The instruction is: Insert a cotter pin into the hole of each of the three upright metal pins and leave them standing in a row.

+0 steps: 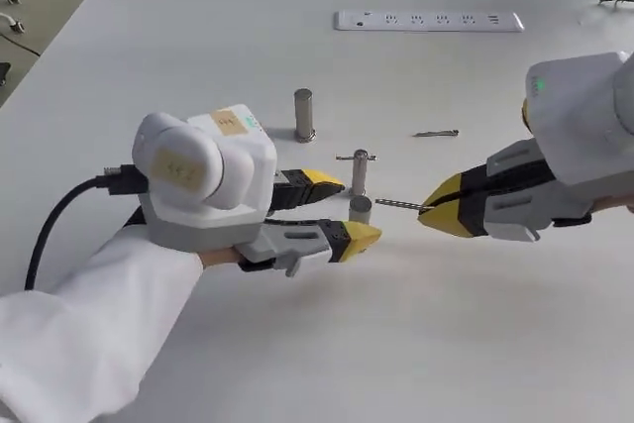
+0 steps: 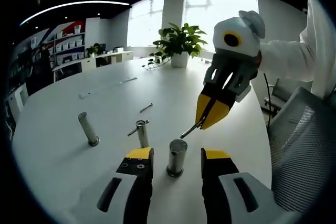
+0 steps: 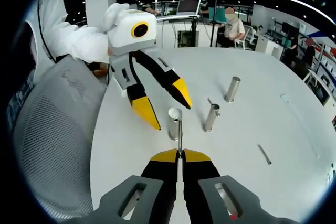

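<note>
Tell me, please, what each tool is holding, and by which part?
The right tool holds a cotter pin by one end, the rest pointing at the near metal pin. The left tool holds nothing; its jaws stand open either side of that pin.

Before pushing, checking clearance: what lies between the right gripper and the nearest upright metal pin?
The thin metal cotter pin in the right gripper, reaching toward that grey pin; right gripper view.

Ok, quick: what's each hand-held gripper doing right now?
Left hand-held gripper: open, jaws astride the nearest metal pin.
Right hand-held gripper: shut on a cotter pin.
</note>
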`<state>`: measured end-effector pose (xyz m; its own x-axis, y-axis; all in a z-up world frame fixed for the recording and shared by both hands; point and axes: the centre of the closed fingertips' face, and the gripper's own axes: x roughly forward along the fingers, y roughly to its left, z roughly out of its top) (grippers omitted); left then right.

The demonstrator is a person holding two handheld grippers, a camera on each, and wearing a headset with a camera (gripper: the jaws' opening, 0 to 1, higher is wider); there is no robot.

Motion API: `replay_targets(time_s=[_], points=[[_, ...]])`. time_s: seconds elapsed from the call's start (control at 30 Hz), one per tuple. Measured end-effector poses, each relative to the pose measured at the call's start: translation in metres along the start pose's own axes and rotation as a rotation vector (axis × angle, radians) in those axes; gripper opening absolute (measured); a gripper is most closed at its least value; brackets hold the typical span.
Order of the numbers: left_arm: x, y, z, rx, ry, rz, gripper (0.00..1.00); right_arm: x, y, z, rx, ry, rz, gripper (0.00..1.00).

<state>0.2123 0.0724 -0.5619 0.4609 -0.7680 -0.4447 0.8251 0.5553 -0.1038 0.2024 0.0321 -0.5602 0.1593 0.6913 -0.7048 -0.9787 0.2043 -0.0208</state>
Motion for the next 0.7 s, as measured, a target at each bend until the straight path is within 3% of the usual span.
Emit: replay_targets(time_s=[0.4, 0.5, 0.7], points=[[0.015, 0.003, -0.020, -0.073, 0.019, -0.003, 0.28, 0.003, 0.004, -0.002, -0.013, 0.015, 0.026, 0.00], [0.016, 0.001, -0.018, -0.112, -0.006, -0.019, 0.20, 0.003, 0.006, -0.003, -0.017, 0.019, 0.030, 0.00], [0.017, 0.003, -0.022, -0.114, -0.008, -0.014, 0.13, 0.004, 0.002, -0.004, -0.025, 0.030, 0.032, 0.00]])
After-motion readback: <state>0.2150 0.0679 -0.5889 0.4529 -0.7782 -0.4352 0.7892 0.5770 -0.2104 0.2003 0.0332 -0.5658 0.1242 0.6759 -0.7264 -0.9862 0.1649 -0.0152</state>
